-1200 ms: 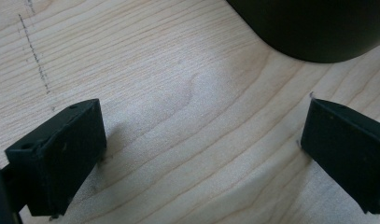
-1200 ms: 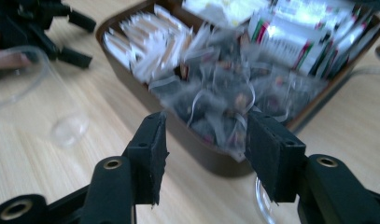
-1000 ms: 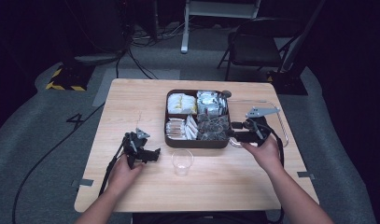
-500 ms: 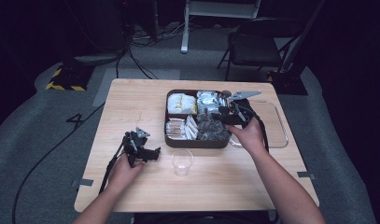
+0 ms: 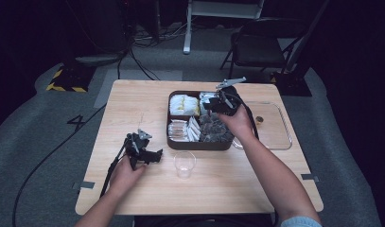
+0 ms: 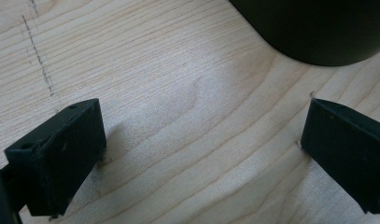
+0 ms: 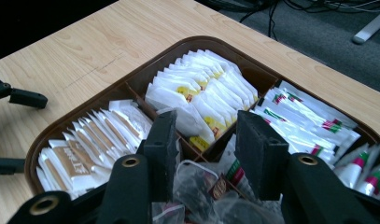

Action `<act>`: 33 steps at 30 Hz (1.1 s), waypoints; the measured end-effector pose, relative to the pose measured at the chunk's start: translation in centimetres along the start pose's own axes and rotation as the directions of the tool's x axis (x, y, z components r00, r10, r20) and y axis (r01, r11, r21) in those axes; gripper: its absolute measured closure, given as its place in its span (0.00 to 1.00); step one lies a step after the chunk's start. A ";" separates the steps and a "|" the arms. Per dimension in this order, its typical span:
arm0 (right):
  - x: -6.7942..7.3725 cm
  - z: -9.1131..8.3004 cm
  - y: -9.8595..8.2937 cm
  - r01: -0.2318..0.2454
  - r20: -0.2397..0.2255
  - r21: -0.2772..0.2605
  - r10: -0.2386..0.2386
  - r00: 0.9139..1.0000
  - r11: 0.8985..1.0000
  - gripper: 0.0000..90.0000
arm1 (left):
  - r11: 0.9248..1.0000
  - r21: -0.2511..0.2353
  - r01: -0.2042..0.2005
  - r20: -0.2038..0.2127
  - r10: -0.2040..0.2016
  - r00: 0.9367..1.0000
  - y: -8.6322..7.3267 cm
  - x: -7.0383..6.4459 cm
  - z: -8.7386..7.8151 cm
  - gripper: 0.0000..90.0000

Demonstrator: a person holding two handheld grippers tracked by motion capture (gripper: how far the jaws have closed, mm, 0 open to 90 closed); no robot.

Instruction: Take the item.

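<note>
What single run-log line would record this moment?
left gripper: open, on table | right gripper: open above brown sachet tray, holding nothing | clear cup: upright, empty, near tray

Your left claw (image 5: 154, 155) rests low on the wooden counter (image 5: 133, 109), just left of the clear plastic cup (image 5: 184, 163), while your right claw (image 5: 210, 106) hangs over the far compartments of the dark divided tray (image 5: 199, 144) of packets. Just right of that tray lies a clear flat tray (image 5: 280, 124) with a small dark object (image 5: 259, 119) on it.
</note>
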State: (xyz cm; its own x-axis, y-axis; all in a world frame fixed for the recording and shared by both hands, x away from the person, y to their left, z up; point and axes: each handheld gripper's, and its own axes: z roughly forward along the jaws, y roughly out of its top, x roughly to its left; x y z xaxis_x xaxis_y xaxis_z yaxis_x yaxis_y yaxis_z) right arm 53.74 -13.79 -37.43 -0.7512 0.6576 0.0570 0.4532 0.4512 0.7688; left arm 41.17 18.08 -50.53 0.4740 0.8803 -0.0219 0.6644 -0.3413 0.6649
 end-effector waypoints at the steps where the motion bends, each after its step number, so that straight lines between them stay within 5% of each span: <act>1: 0.0 0.3 0.2 0.002 0.001 0.005 -0.002 1.000 1.000 0.66 | 1.000 0.000 0.000 0.000 0.000 1.000 0.0 0.0 0.0 0.00; 14: -0.1 5.0 1.8 0.012 -0.018 0.104 -0.010 1.000 0.995 0.75 | 1.000 -0.001 0.001 0.000 -0.001 1.000 0.0 0.0 0.0 0.00; 27: 0.1 9.1 1.0 0.024 -0.034 0.189 -0.018 0.999 0.982 0.73 | 1.000 0.001 -0.001 0.000 0.001 1.000 0.0 0.0 0.0 0.00; 33: 0.6 9.9 0.8 0.056 -0.044 0.224 -0.047 0.998 0.973 0.86 | 1.000 0.000 0.000 0.000 0.000 1.000 0.0 0.0 0.0 0.00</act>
State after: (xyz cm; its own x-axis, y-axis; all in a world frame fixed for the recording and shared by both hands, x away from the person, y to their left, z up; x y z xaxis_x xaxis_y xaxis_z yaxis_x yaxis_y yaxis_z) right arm 58.41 -7.00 -43.10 -0.7919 0.6088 0.0484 0.5067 0.6107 0.6086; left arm 41.17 18.08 -50.53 0.4740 0.8803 -0.0222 0.6643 -0.3409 0.6653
